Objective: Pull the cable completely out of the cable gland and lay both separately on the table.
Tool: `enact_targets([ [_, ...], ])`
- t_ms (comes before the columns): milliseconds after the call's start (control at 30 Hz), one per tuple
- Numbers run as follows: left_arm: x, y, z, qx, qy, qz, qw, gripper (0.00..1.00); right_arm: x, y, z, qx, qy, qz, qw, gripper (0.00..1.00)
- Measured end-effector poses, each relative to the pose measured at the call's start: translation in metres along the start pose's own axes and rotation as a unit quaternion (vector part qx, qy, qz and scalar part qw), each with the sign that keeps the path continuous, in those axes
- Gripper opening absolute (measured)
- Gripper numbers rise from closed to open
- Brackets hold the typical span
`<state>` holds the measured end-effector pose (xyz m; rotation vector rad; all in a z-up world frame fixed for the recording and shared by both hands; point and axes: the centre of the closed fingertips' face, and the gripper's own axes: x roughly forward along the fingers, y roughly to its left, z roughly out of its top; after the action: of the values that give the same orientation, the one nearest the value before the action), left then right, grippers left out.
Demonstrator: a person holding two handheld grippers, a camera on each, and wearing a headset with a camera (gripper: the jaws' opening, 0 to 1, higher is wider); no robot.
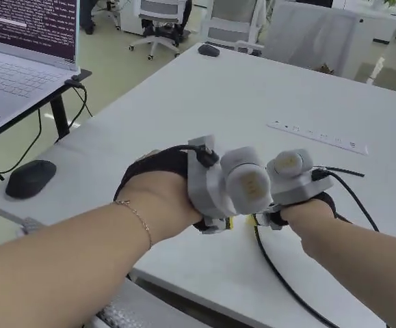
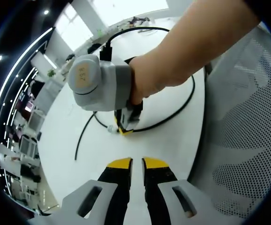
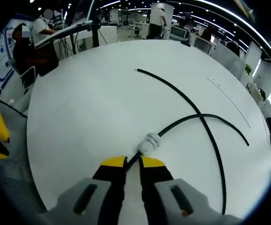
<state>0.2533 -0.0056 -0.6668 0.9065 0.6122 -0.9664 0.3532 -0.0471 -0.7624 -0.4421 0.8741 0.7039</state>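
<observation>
A white cable gland [image 3: 149, 143] lies on the white table [image 3: 93, 108] with a black cable [image 3: 205, 117] running out of its far end. My right gripper [image 3: 133, 162] is shut on the cable just behind the gland. From the left gripper view the same gland [image 2: 111, 129] shows beside the right gripper's yellow fingertips [image 2: 124, 130]. My left gripper [image 2: 137, 163] hovers a little short of them, shut with nothing between its jaws. In the head view both hands are close together near the table's front edge, and a black cable [image 1: 269, 263] trails toward me.
A second stretch of black cable [image 3: 191, 110] crosses the first on the table. A laptop [image 1: 20, 68] sits on a side stand to the left, with a mouse [image 1: 30, 178] below it. A mesh chair [image 2: 247, 140] stands by the table edge. People stand in the background.
</observation>
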Motion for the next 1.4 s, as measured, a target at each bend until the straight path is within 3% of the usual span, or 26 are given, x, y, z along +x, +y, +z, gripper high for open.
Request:
enact_targets([
  [67, 0.0, 0.0, -0.001, -0.002, 0.002, -0.001, 1.0, 0.1, -0.003, 0.001, 0.0, 0.0, -0.005, 0.005, 1.0, 0.1],
  [133, 0.001, -0.001, 0.0, -0.001, 0.002, -0.004, 1.0, 0.1, -0.005, 0.012, 0.0, -0.01, -0.015, 0.037, 0.9992, 0.09],
  [233, 0.002, -0.001, 0.0, 0.001, 0.004, -0.006, 1.0, 0.1, -0.016, 0.034, -0.011, -0.03, -0.005, 0.088, 0.9957, 0.08],
  [300, 0.003, -0.001, 0.0, 0.0, 0.004, -0.006, 1.0, 0.1, -0.026, 0.045, -0.015, -0.051, -0.006, 0.114, 0.9922, 0.07],
  [433, 0.003, -0.001, 0.0, 0.0, 0.003, -0.008, 1.0, 0.1, -0.049, 0.068, -0.038, -0.107, 0.019, 0.163, 0.9805, 0.06],
  [600, 0.003, -0.003, 0.001, 0.003, 0.003, -0.012, 0.9999, 0.1, -0.077, 0.09, -0.073, -0.177, 0.046, 0.218, 0.9587, 0.05],
  [700, 0.004, -0.008, 0.001, 0.013, 0.006, -0.02, 0.9997, 0.1, -0.094, 0.096, -0.106, -0.239, 0.077, 0.244, 0.9367, 0.05],
  [733, 0.005, -0.01, 0.001, 0.016, 0.006, -0.022, 0.9996, 0.11, -0.098, 0.096, -0.114, -0.253, 0.085, 0.247, 0.9316, 0.05],
  [800, 0.006, -0.017, 0.003, 0.029, 0.002, -0.036, 0.9989, 0.11, -0.108, 0.093, -0.131, -0.273, 0.091, 0.252, 0.9242, 0.05],
  [833, 0.008, -0.025, 0.005, 0.038, -0.002, -0.054, 0.9978, 0.1, -0.112, 0.091, -0.136, -0.274, 0.093, 0.253, 0.9231, 0.05],
  [867, 0.008, -0.029, 0.006, 0.037, -0.002, -0.06, 0.9975, 0.11, -0.117, 0.086, -0.146, -0.292, 0.096, 0.258, 0.9159, 0.05],
  [900, 0.01, -0.037, 0.009, 0.048, -0.008, -0.077, 0.9958, 0.12, -0.121, 0.083, -0.152, -0.293, 0.101, 0.262, 0.914, 0.05],
  [1033, 0.013, -0.057, 0.015, 0.062, -0.017, -0.116, 0.9912, 0.16, -0.134, 0.056, -0.177, -0.307, 0.115, 0.247, 0.912, 0.05],
  [1067, 0.013, -0.06, 0.018, 0.063, -0.02, -0.124, 0.9901, 0.16, -0.136, 0.046, -0.18, -0.307, 0.12, 0.233, 0.915, 0.05],
  [1100, 0.013, -0.068, 0.022, 0.062, -0.03, -0.14, 0.9878, 0.17, -0.136, 0.031, -0.183, -0.303, 0.124, 0.206, 0.9225, 0.05],
  [1233, 0.014, -0.08, 0.034, 0.067, -0.042, -0.169, 0.9824, 0.18, -0.136, -0.001, -0.185, -0.278, 0.115, 0.147, 0.9422, 0.04],
  [1267, 0.015, -0.081, 0.039, 0.067, -0.045, -0.174, 0.9814, 0.19, -0.136, -0.012, -0.182, -0.265, 0.11, 0.114, 0.951, 0.05],
  [1333, 0.015, -0.082, 0.047, 0.062, -0.057, -0.183, 0.9794, 0.21, -0.137, -0.02, -0.18, -0.224, 0.103, 0.082, 0.9656, 0.05],
  [1367, 0.016, -0.084, 0.055, 0.055, -0.07, -0.197, 0.9764, 0.21, -0.137, -0.019, -0.178, -0.217, 0.097, 0.08, 0.9679, 0.05],
  [1400, 0.02, -0.084, 0.064, 0.061, -0.079, -0.205, 0.9738, 0.21, -0.136, -0.014, -0.17, -0.2, 0.068, 0.078, 0.9742, 0.05],
])
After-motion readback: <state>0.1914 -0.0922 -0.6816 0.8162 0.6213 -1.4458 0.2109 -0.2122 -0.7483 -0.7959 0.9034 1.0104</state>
